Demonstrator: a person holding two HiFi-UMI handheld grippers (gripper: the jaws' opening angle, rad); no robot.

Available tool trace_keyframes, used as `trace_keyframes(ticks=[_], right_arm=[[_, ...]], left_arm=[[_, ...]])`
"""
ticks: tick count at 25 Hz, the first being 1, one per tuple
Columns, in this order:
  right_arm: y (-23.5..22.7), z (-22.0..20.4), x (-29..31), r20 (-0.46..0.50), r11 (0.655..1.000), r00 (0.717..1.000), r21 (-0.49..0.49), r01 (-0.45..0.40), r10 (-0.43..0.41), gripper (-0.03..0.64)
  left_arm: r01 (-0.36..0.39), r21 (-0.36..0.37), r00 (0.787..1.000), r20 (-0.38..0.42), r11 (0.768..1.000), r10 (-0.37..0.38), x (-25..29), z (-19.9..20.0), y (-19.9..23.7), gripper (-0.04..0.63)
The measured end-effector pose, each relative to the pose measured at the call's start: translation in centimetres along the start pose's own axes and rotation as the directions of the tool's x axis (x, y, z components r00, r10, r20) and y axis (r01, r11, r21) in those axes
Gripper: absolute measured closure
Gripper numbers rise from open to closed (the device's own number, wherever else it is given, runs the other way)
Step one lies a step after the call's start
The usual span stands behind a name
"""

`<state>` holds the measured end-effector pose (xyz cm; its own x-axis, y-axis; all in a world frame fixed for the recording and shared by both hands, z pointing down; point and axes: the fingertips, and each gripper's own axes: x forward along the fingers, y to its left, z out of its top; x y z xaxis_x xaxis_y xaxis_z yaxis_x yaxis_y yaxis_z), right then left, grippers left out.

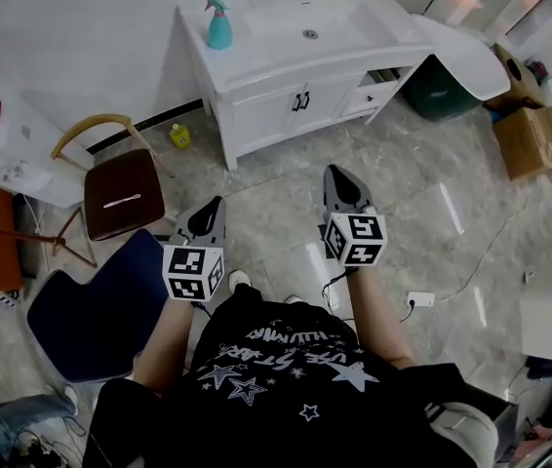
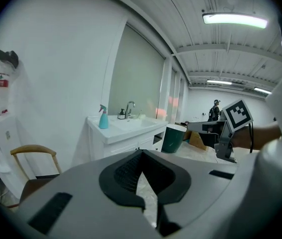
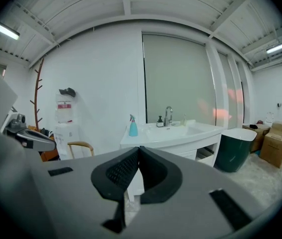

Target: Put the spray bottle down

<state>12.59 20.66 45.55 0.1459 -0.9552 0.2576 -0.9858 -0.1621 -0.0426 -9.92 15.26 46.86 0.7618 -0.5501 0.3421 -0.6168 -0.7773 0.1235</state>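
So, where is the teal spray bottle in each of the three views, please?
Head view: spray bottle near the top, left of centre.
Left gripper view: spray bottle left of centre, at mid-height.
Right gripper view: spray bottle just left of centre, above the jaws.
Shared landmark: the white vanity; the bottle stands on its left end.

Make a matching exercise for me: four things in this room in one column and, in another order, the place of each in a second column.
Places are as seen in the head view.

Things
1. spray bottle
2. yellow bottle
3. green bin
4. cardboard box

Places
A. on the floor, under the vanity top's overhanging right end
B. on the floor, farthest right, beyond the bin
C. upright on the vanity top, at its left corner
D. on the floor by the wall, just left of the vanity

Pairs: 1-C, 2-D, 3-A, 4-B
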Motion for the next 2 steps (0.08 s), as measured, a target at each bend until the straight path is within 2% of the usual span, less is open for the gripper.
trace_keyframes(ticks=[2], right_arm=[[-1.7, -0.2, -1.7, 0.004, 1.0, 1.0, 0.008, -0.003, 0.003, 0.606]], left_arm=[[0.003, 0.012, 1.0, -0.003, 1.0, -0.003, 0.0, -0.1, -2.4, 0.58]])
